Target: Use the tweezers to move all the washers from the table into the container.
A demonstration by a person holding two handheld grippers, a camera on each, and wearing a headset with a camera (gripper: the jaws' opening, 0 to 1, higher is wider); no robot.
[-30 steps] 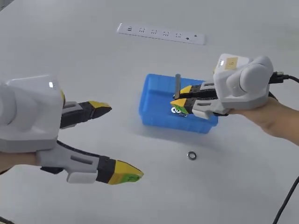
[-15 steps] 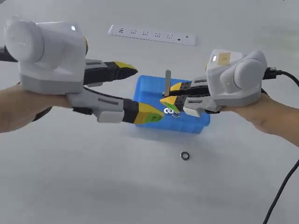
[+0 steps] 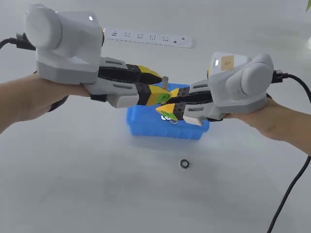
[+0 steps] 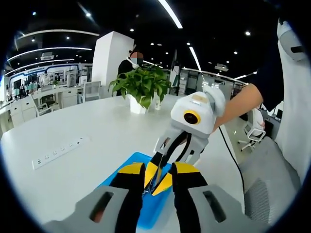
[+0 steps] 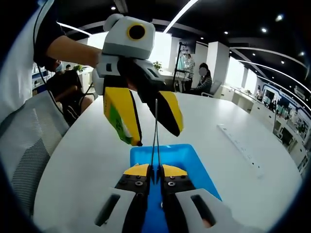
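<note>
My right gripper (image 3: 165, 110) is shut on the thin grey tweezers (image 3: 165, 80), which stand upright over the blue container (image 3: 146, 124). My left gripper (image 3: 163, 87) has come in from the left and is open, its yellow-tipped jaws straddling the tweezers' upper end. The right gripper view shows the tweezers (image 5: 155, 136) rising from my shut right gripper (image 5: 155, 175) between the left one's spread jaws. A few washers (image 3: 171, 118) lie inside the container. One dark washer (image 3: 184, 164) lies on the table in front of it.
A white power strip (image 3: 146, 38) lies on the table behind the container. A black cable (image 3: 286, 204) trails from the right gripper across the table's right side. In the left gripper view a potted plant (image 4: 141, 87) stands far back on the table.
My left gripper has swung up and right from the table's left side to the tweezers, its jaws now narrower and around them. The right gripper has kept its hold over the container.
</note>
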